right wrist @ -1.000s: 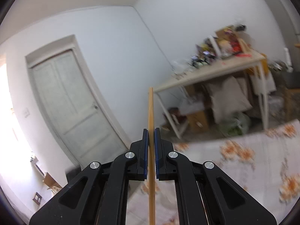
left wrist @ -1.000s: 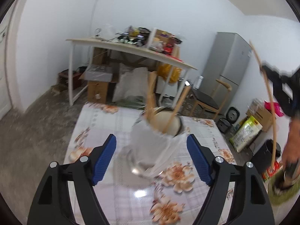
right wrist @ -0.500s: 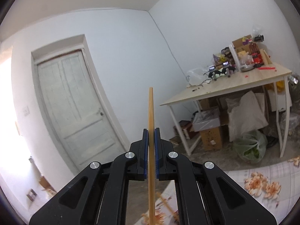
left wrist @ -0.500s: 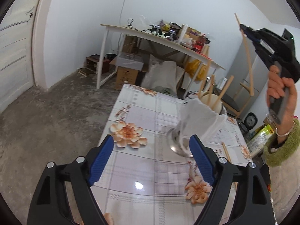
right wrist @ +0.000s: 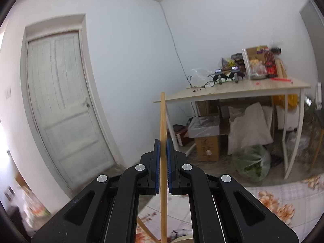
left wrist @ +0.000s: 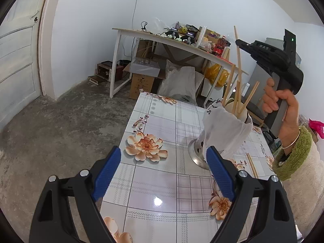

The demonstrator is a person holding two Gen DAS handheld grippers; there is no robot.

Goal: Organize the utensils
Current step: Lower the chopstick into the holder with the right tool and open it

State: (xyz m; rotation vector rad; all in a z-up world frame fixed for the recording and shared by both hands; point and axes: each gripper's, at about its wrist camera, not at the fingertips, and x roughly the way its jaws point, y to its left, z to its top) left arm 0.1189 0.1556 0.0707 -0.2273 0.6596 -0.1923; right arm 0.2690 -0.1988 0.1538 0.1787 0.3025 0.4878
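Our right gripper pinches an upright wooden chopstick directly above the metal utensil holder on the floral table, while our left gripper, jaws opening with nothing between them, hangs just beside that holder.

Glossy, smooth floral tablecloth, mirroring a light spot. Shiny perforated metal holder, half wrapped in thin white cloth. Pale matt wooden chopstick between ribbed blue pads on matt black plastic. Rough grey concrete floor.
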